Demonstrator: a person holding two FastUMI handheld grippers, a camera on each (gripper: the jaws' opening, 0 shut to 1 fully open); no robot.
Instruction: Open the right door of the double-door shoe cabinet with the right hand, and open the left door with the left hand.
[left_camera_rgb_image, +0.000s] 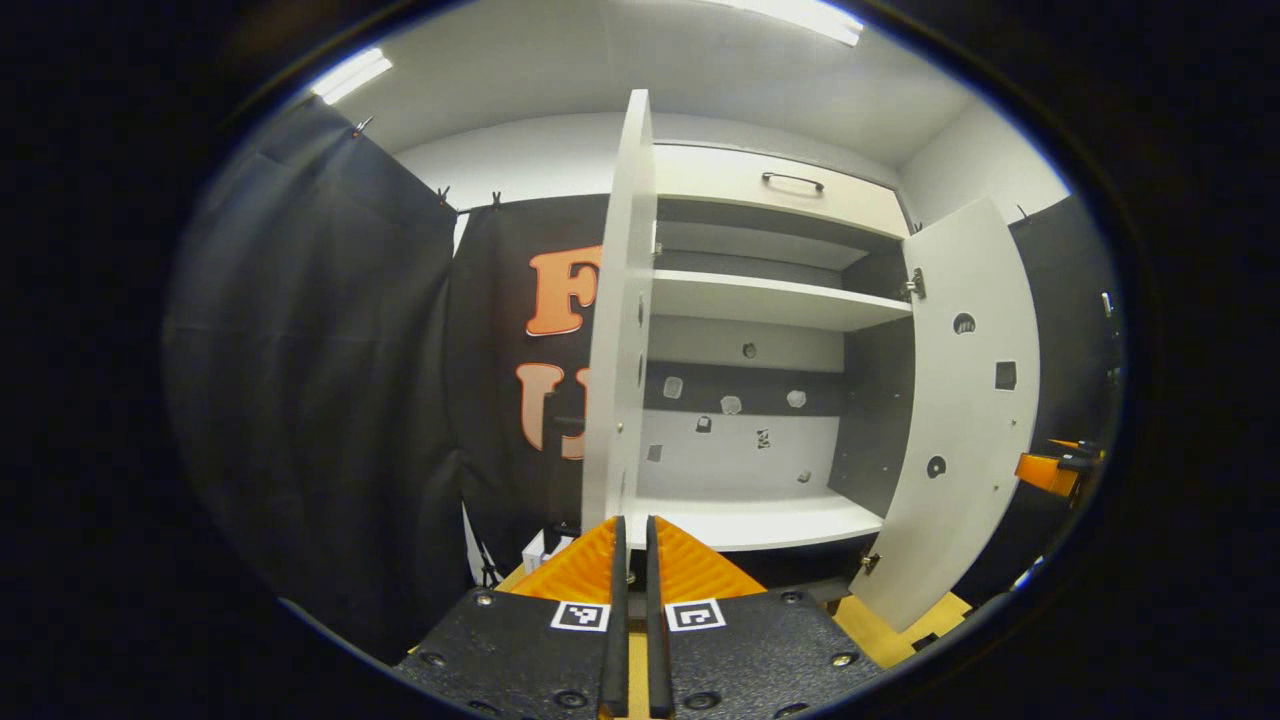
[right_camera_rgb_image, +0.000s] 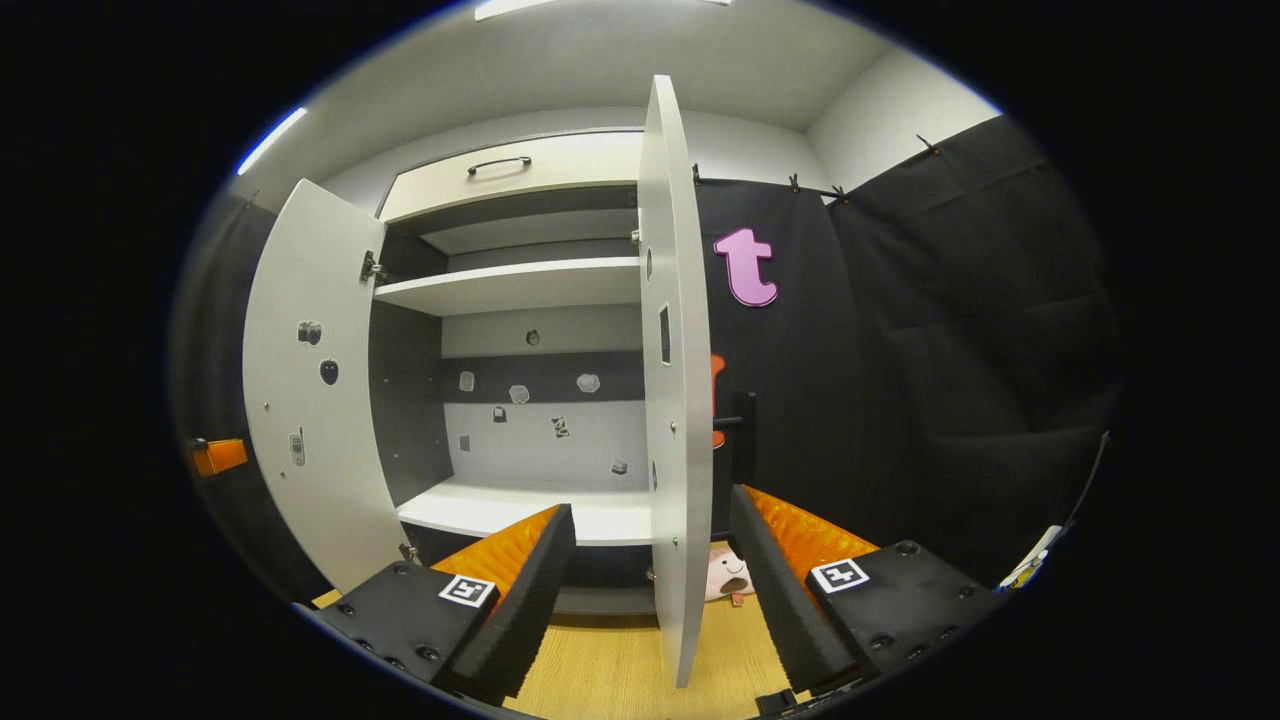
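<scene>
- The shoe cabinet (left_camera_rgb_image: 770, 300) stands against the back wall with both doors swung open, baring its white shelves.
- In the left gripper view, the left door (left_camera_rgb_image: 620, 300) shows edge-on, just ahead of the left hand-held gripper (left_camera_rgb_image: 632, 545), whose fingers lie almost together with a thin slit between them, pressing on nothing.
- In the right gripper view, the right door (right_camera_rgb_image: 672, 380) stands edge-on between the spread fingers of the right hand-held gripper (right_camera_rgb_image: 650, 545); neither finger touches it.
- A small pink toy (right_camera_rgb_image: 728, 575) lies on the wooden floor (right_camera_rgb_image: 600, 660) beside the right door's lower edge.

Right door (right_camera_rgb_image: 675, 380) edge-on between open tool (right_camera_rgb_image: 650, 570) fingers.
</scene>
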